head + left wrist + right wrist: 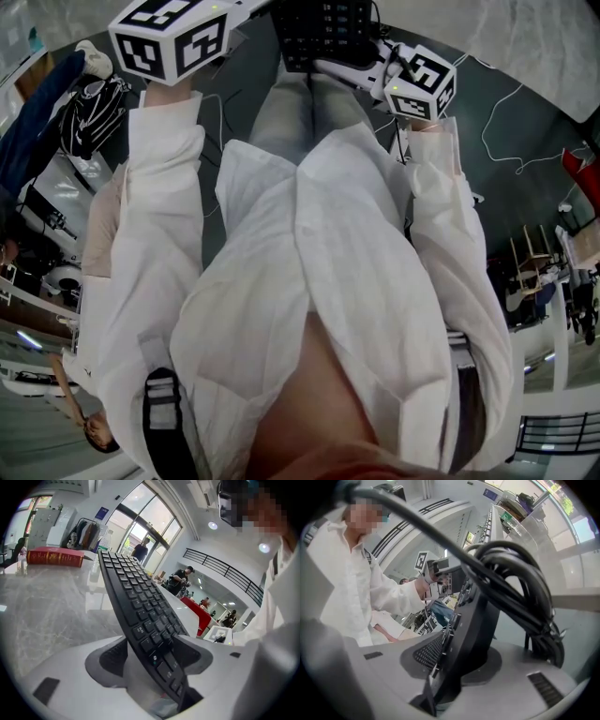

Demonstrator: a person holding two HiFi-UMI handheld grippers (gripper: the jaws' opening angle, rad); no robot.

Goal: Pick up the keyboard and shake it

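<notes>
Grey marble tabletop [42, 606], red book [55, 557] at far end. Coat rack [84, 532] beside tall glazed doors [140, 529], daylight through. White walls, balcony railing [220, 569], recessed ceiling lights [213, 525]. Dark floor [539, 117], white cable [486, 131] lying across.

Grey marbled tabletop [42, 611] carries a red book [55, 557] near its far edge

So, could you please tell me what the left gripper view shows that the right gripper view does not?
Only the left shows the keys of the keyboard, a red book and the marble table. Only the right shows a coiled black cable and the person's white sleeve. Both show that keyboard standing inside a claw: the left claw, the right claw.
</notes>
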